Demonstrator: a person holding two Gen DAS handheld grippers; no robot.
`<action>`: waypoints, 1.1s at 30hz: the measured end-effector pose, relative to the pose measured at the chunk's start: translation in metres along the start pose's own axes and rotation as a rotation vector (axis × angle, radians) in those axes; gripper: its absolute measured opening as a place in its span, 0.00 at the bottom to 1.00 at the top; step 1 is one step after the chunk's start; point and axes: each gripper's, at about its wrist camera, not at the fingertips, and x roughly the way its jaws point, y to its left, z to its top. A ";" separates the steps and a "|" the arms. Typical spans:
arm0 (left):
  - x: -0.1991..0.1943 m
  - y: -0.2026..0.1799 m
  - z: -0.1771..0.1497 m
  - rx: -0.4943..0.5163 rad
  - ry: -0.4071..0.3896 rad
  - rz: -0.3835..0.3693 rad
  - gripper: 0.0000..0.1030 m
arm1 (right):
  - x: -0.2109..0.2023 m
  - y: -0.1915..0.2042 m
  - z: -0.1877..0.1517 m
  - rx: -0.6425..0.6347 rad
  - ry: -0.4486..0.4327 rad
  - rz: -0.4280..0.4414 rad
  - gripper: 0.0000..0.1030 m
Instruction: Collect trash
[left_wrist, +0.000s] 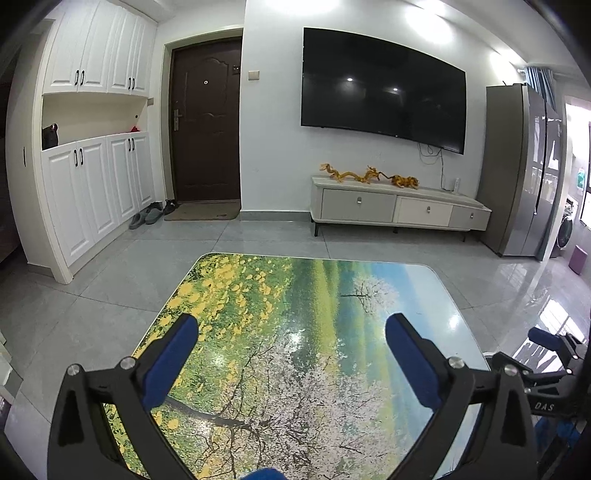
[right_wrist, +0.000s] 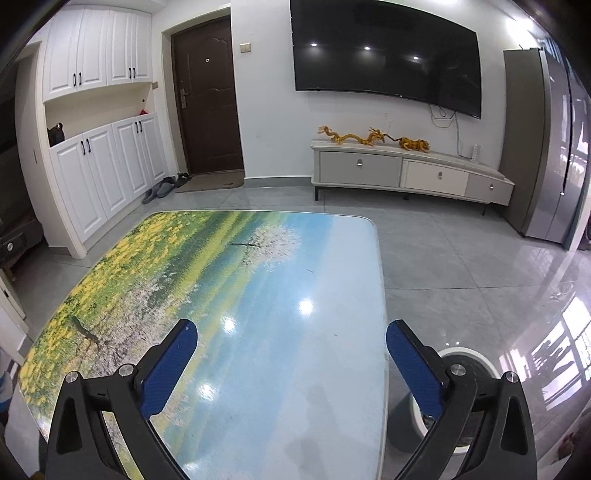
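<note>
Counter (left_wrist: 314, 295) with a printed landscape of yellow flowers, blossom trees and blue sky fills the lower half of both wrist views, its long axis running away from the cameras toward the wall with the television (left_wrist: 380, 85). No loose trash can be made out on its glossy top. The left hand-held gripper (left_wrist: 291, 354) hangs above the near part of the counter, blue fingers (left_wrist: 170, 365) spread wide with nothing between them. The right hand-held gripper (right_wrist: 291, 354) stands over the counter's right edge, likewise spread wide and empty; in the left wrist view it shows at the far right (left_wrist: 546, 354). Just beside that edge, on the tiled floor (right_wrist: 461, 266), stands a round white-rimmed bin (right_wrist: 469, 363), partly hidden behind the right finger, its opening facing up.
</note>
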 end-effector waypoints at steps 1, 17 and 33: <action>0.001 -0.002 0.000 0.000 0.001 -0.001 0.99 | -0.001 -0.001 -0.001 0.000 -0.001 -0.009 1.00; -0.011 -0.017 -0.005 0.033 -0.032 0.031 0.99 | -0.039 -0.026 0.003 0.066 -0.111 -0.172 1.00; -0.044 -0.026 -0.005 0.050 -0.108 0.029 1.00 | -0.079 -0.034 0.001 0.081 -0.196 -0.253 1.00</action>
